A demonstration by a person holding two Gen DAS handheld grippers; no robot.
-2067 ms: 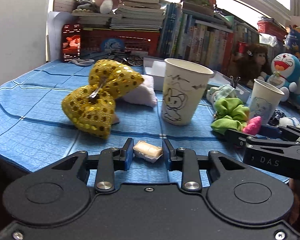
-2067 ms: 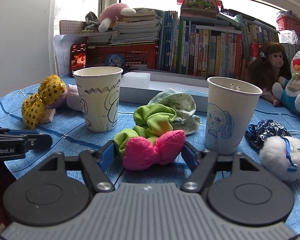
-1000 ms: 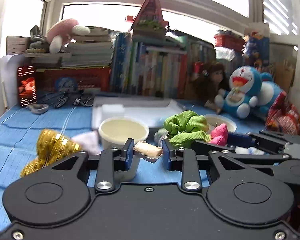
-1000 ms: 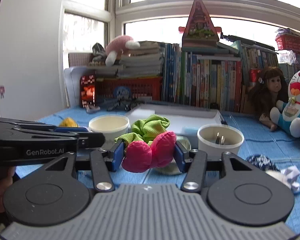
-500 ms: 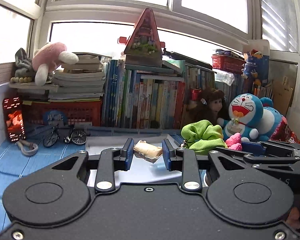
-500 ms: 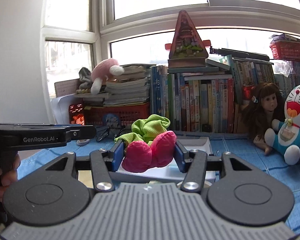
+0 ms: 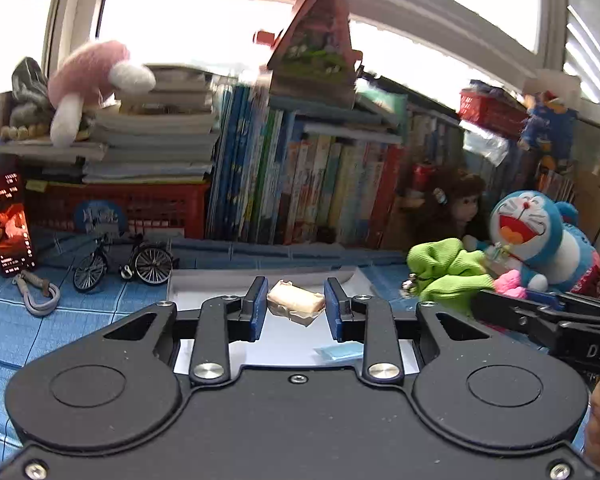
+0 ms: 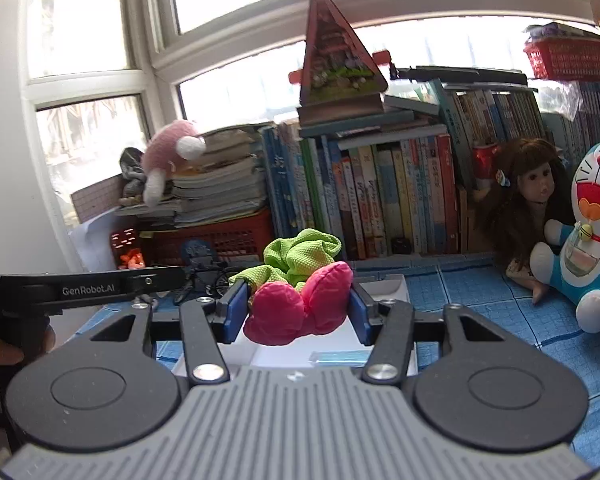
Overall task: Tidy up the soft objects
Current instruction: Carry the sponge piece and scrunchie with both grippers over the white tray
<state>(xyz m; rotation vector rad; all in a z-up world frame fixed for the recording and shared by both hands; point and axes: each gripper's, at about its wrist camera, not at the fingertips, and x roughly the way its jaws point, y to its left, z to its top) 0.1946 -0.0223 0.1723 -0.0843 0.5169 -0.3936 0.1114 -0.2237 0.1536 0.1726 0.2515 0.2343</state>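
Left hand-held gripper (image 7: pixel 296 307) clamps a cream soft block (image 7: pixel 296 303); right hand-held gripper (image 8: pixel 296 312) clamps a pink-green bow (image 8: pixel 298 308). White tray (image 7: pixel 276 342) lies directly beneath both, lower centre.

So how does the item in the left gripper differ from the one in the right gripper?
The beige block in the left gripper is small, pale and one colour; the bow in the right gripper is bigger, puffy, pink with green cloth behind. The block fits between narrow-set fingers; the bow fills a wider gap. Both are pinched and held above the white tray.
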